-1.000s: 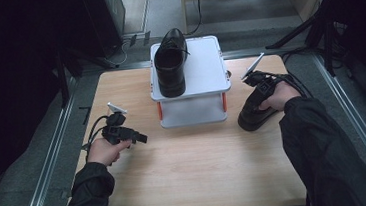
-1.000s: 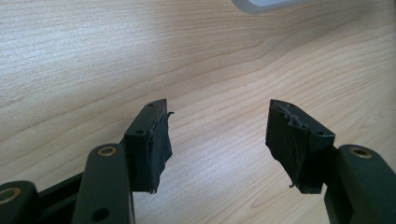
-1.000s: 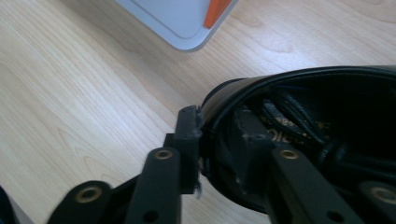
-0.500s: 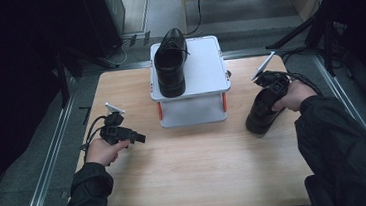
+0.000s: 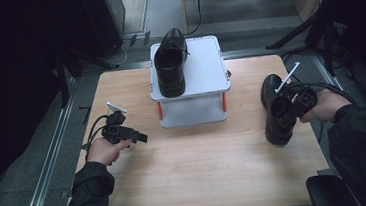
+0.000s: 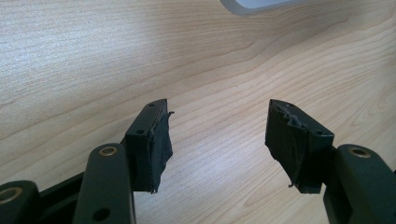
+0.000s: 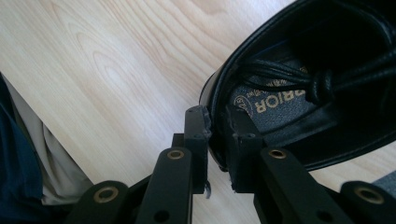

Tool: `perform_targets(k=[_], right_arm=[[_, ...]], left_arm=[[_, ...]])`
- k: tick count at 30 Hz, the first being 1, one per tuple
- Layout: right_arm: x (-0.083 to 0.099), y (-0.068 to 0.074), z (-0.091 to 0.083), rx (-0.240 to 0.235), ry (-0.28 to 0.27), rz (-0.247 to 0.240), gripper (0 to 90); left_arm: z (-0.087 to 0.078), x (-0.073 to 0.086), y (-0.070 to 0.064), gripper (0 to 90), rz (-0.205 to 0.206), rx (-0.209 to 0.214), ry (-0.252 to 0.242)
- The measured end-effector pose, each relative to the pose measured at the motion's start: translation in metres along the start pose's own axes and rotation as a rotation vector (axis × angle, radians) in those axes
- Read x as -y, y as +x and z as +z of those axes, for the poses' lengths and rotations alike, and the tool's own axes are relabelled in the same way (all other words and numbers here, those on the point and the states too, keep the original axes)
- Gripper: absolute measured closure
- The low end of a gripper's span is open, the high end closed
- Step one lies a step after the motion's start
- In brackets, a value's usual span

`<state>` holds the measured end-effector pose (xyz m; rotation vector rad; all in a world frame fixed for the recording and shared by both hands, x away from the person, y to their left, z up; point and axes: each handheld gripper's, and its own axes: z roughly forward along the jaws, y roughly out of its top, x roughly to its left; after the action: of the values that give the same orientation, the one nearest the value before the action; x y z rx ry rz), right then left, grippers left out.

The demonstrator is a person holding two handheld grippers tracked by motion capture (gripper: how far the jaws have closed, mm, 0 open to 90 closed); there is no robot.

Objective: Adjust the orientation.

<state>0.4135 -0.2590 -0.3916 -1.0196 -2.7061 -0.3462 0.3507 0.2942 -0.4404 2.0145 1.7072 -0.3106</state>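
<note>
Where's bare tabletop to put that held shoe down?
Widest bare wood: the near half of the table, between left gripper and the held shoe in right gripper. The back left corner is also bare. Crowded: the white stand carrying the other shoe.
</note>
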Motion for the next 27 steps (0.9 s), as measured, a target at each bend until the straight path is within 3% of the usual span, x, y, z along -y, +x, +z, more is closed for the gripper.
perform_targets(k=[8, 15, 17, 19, 20, 21, 24, 27], right_arm=[[0.014, -0.006, -0.001, -0.002, -0.015, 0.022, 79.6], [0.015, -0.006, -0.003, -0.010, -0.050, 0.039, 78.8], [0.014, -0.007, -0.014, -0.005, -0.112, 0.082, 69.9], [0.013, -0.009, -0.018, 0.011, -0.137, 0.105, 68.3], [0.012, -0.013, -0.026, 0.024, -0.175, 0.173, 68.0], [0.012, -0.013, -0.026, 0.024, -0.175, 0.173, 68.0], [0.014, -0.020, -0.032, 0.061, -0.194, 0.307, 68.1], [0.018, -0.028, -0.031, 0.097, -0.174, 0.384, 68.4]], left_arm=[[-0.001, 0.000, 0.001, 39.8, 0.001, -0.007, 0.001], [-0.001, 0.000, 0.001, 39.7, 0.000, -0.005, -0.005], [-0.001, 0.000, 0.002, 39.6, -0.005, -0.005, -0.009], [-0.001, 0.000, 0.002, 39.5, -0.001, -0.008, -0.007], [-0.001, 0.000, 0.002, 39.3, -0.003, -0.008, -0.005], [-0.001, 0.001, 0.002, 39.3, -0.004, -0.003, -0.007], [0.000, 0.001, 0.000, 39.3, 0.003, 0.003, -0.009], [0.000, 0.001, -0.001, 39.2, 0.004, -0.011, -0.009]])
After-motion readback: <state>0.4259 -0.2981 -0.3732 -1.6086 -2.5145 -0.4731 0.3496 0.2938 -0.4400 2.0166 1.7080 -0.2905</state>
